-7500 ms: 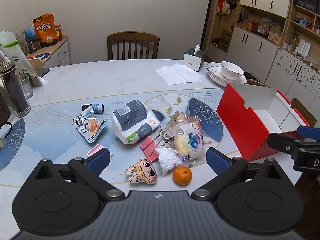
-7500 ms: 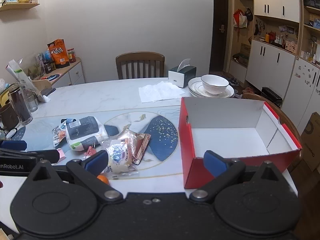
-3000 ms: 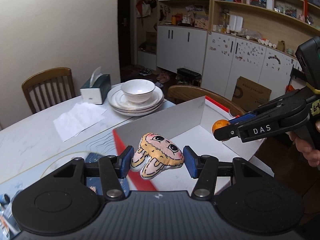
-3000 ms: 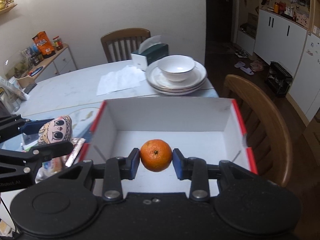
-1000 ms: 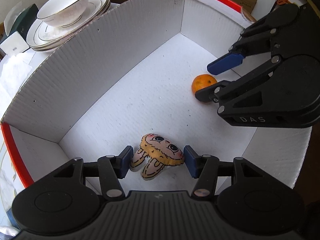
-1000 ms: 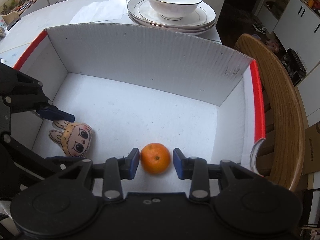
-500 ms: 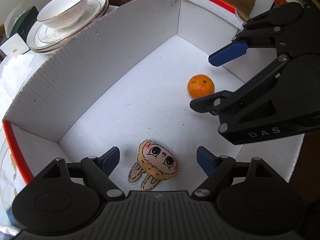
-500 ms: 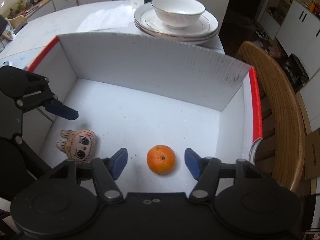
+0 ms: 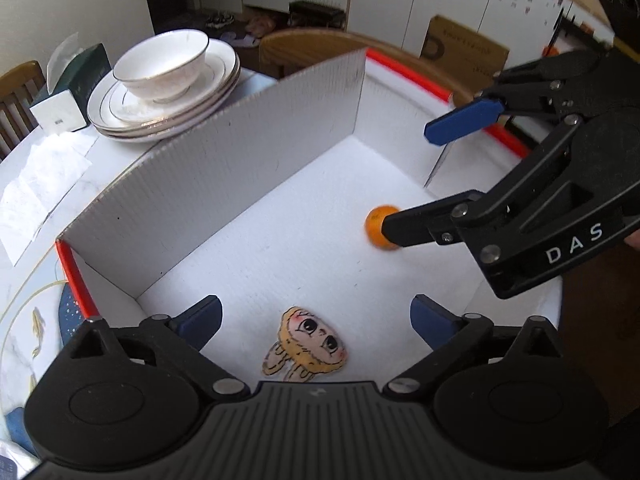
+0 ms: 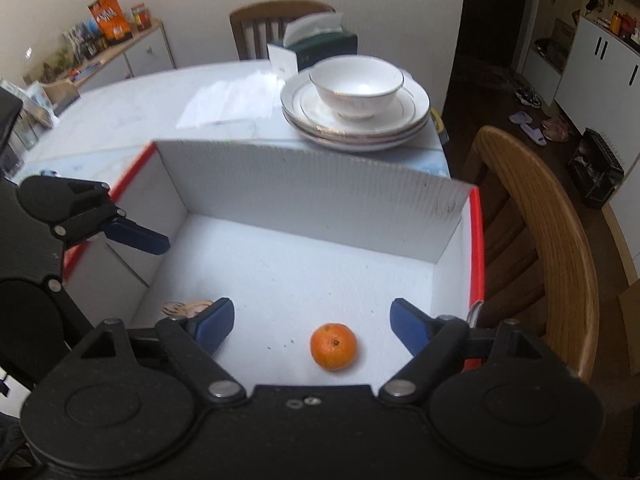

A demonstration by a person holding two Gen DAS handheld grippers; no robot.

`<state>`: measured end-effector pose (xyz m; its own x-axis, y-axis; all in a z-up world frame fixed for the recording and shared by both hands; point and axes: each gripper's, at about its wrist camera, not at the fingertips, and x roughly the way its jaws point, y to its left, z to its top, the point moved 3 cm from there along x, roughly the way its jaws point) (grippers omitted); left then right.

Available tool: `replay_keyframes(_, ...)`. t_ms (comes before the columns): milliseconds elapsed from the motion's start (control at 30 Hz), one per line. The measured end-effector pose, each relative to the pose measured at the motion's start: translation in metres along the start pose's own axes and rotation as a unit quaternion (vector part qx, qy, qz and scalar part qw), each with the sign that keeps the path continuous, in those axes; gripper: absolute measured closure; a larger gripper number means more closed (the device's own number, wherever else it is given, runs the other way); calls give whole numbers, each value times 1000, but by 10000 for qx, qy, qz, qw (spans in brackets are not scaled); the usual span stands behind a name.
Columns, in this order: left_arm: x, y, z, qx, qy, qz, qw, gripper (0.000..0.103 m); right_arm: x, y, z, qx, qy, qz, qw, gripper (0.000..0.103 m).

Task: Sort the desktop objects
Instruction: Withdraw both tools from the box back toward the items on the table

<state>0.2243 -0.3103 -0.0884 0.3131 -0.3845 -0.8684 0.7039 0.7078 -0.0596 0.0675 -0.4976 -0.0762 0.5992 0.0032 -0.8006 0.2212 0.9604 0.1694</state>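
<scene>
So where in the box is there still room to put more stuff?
Most of the box floor is bare: the wide white stretch from its tall back wall down to the orange and the doll-face toy. It's crowded near the front, where the left gripper hangs over the toy and the right gripper over the orange, both opening.

left tool (image 9: 316,318) opening, empty, right tool (image 10: 312,322) opening, empty

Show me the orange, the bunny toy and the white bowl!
orange (image 10: 333,346): right wrist view, middle of its peel.
bunny toy (image 9: 310,342): left wrist view, on its face.
white bowl (image 10: 356,88): right wrist view, inside wall.
</scene>
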Motion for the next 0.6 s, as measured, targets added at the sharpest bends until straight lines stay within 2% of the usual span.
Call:
replay_keyframes(233, -27, 2, 0, -301, -509, -74, 9982, 2, -31, 4, 2, 65, -490, 286, 9984, 8)
replay_keyframes(600, -72, 6, -14, -699, -1206, 6, 9902, 2, -55, 13, -4, 350, -894, 337, 9948, 1)
